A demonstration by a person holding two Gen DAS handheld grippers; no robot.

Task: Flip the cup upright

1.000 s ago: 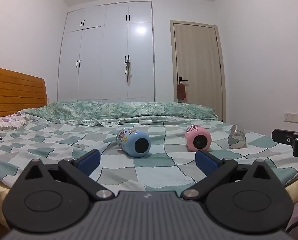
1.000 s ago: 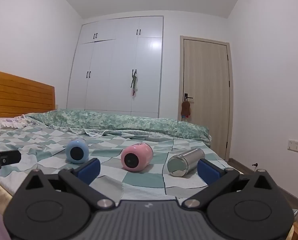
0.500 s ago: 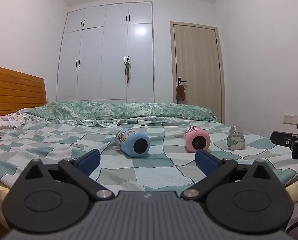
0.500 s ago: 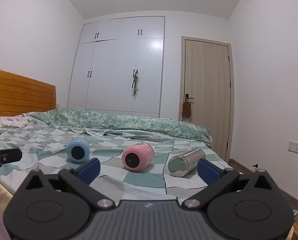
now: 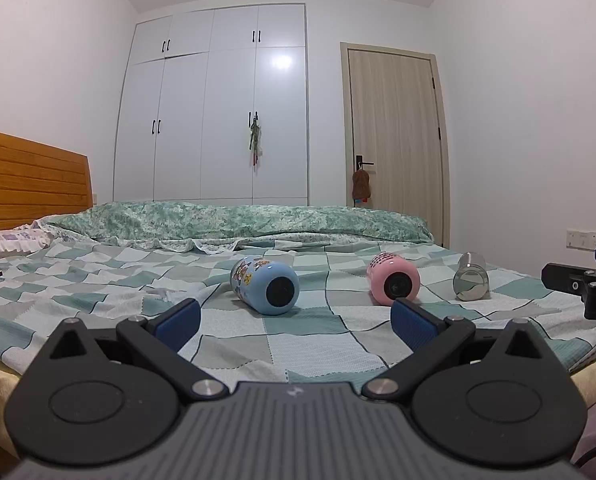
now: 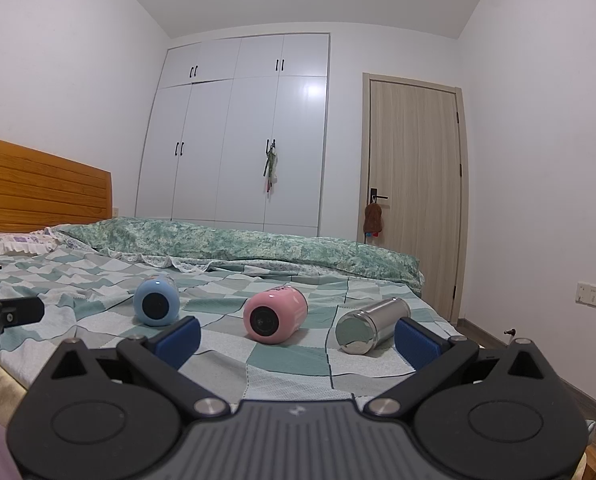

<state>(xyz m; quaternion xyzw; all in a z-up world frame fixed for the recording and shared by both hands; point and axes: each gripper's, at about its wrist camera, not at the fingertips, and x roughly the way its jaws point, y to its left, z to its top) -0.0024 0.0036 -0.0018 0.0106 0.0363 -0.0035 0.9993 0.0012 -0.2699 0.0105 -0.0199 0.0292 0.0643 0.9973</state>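
Observation:
Three cups lie on their sides on the checked bedsheet (image 5: 317,344): a blue cartoon-print cup (image 5: 266,289), a pink cup (image 5: 393,283) and a steel cup (image 5: 471,280). They also show in the right wrist view: the blue cup (image 6: 156,301), the pink cup (image 6: 276,313) and the steel cup (image 6: 371,325). My left gripper (image 5: 294,326) is open and empty, short of the blue cup. My right gripper (image 6: 296,338) is open and empty, short of the pink and steel cups.
A rolled green quilt (image 5: 238,222) lies across the far side of the bed. A wooden headboard (image 5: 30,184) is at the left, with a pillow (image 5: 10,240) below it. A white wardrobe (image 5: 218,108) and a door (image 5: 393,140) stand behind. The bed's right edge drops to the floor (image 6: 577,392).
Both gripper views have tilted slightly, so the cups sit a little lower in frame. The cups have not moved. Both grippers stay open.

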